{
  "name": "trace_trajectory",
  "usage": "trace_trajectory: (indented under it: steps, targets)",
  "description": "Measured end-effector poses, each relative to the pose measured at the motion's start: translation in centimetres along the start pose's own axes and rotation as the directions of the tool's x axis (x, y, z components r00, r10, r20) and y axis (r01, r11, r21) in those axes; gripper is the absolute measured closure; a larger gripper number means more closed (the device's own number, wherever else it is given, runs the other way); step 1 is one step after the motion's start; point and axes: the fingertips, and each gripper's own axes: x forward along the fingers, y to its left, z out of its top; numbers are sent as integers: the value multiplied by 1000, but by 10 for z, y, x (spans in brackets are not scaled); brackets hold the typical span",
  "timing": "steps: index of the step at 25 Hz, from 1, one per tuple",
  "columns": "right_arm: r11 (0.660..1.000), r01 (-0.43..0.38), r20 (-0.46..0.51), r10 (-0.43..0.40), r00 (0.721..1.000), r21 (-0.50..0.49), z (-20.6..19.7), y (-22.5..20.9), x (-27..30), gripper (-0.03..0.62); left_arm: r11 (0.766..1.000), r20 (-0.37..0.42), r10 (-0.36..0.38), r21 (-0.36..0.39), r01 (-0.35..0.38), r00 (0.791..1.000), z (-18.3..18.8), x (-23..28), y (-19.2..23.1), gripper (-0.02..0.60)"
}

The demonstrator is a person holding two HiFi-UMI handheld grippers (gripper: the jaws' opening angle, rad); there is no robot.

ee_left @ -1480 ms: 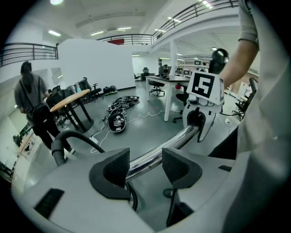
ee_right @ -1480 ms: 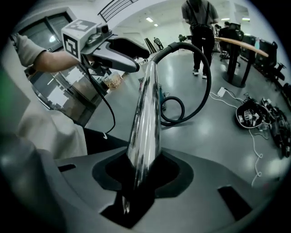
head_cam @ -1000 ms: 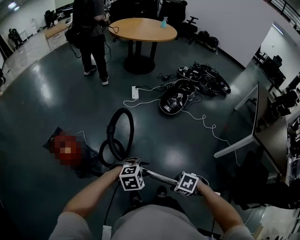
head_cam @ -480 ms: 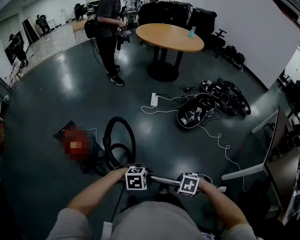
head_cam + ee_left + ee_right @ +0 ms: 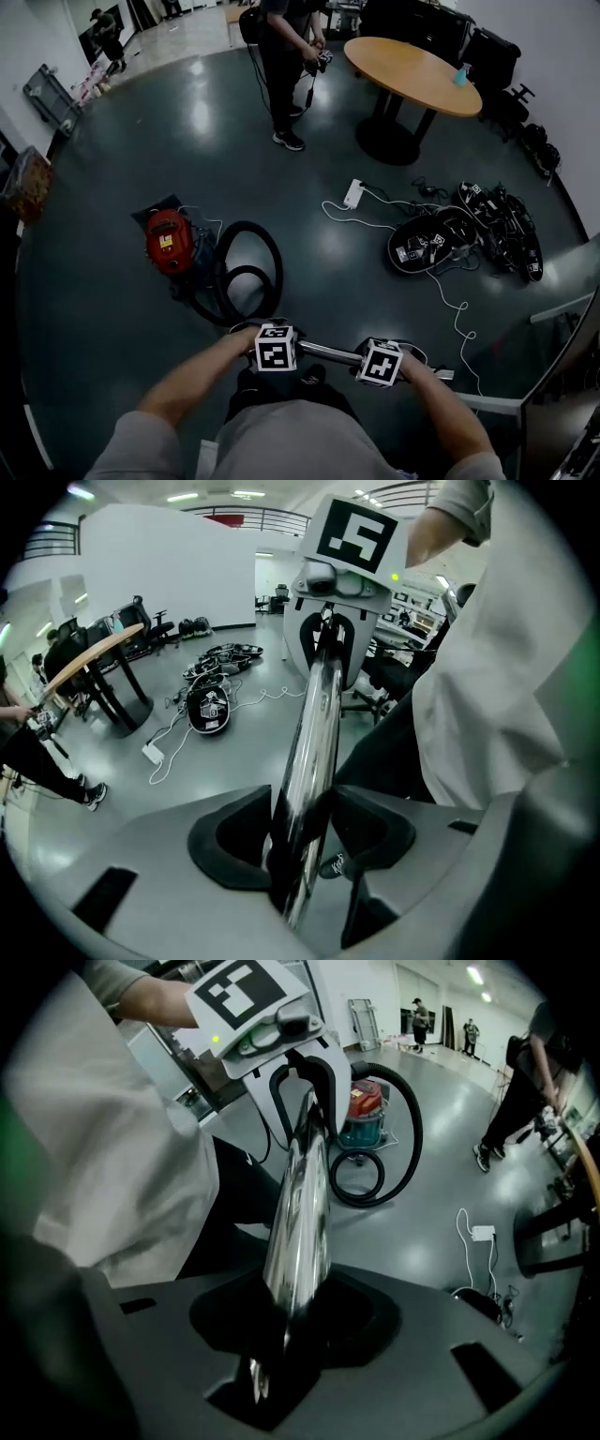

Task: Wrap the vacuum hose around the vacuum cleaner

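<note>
Clenched, both of them. From my head, my left claw (image 5: 274, 354) and right claw (image 5: 380, 366) each grip one shiny tube (image 5: 328, 352) that runs across between them, close in front of my lap. Beyond the left claw the black hose (image 5: 246, 226) lies on the floor (image 5: 112, 309) in a big loop and a smaller one. It sits just beside the red vacuum (image 5: 170, 241), on its right in this view, not wound round it. Further off a person (image 5: 286, 56) stands near a round table (image 5: 412, 66). A white power strip (image 5: 353, 193) lies on the floor between that table and me.

Looking along the left claw (image 5: 302, 829), I see its jaws pressing the tube (image 5: 314, 724) from both sides. The tube runs away from them to the right claw (image 5: 336, 611) at its far end. The table (image 5: 89, 658) shows off to the left.

Looking along the right claw (image 5: 292, 1321), I see its jaws closed on the other end of the tube (image 5: 302, 1204), which leads up to the left claw (image 5: 281, 1054). Behind that claw stands the vacuum (image 5: 366, 1110), with the hose (image 5: 418, 1143) looped on the floor beside it.
</note>
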Motion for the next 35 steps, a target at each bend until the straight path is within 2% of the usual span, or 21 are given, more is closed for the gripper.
trace_trajectory:
  steps: [3,7,13,22,27,31,33,35]
  targets:
    - [997,-27,0,27,1000,-77,-4,-16,-1,454,997,4,27,-77,-27,1000,4,3,7,371]
    - [984,-43,-30,39,999,-173,1,-39,4,454,982,-1,90,-168,-89,996,-8,9,25,371]
    - [958,-81,-74,63,995,-275,18,-68,10,454,951,31,109,-294,-95,994,-21,9,41,370]
    - [900,-131,-206,48,977,-416,63,-143,33,454,879,113,174,-466,-103,978,-66,20,100,370]
    - [864,-177,-246,63,967,-472,103,-181,51,454,829,101,249,-536,-158,963,-104,15,136,370]
    - [829,-224,-282,84,956,-513,130,-200,67,454,780,85,307,-594,-199,948,-132,13,151,370]
    - [812,-248,-292,100,951,-528,140,-208,76,454,744,67,355,-624,-239,932,-144,13,156,370]
    - [792,-270,-301,115,947,-548,147,-217,89,454,696,40,410,-660,-284,911,-155,15,163,370]
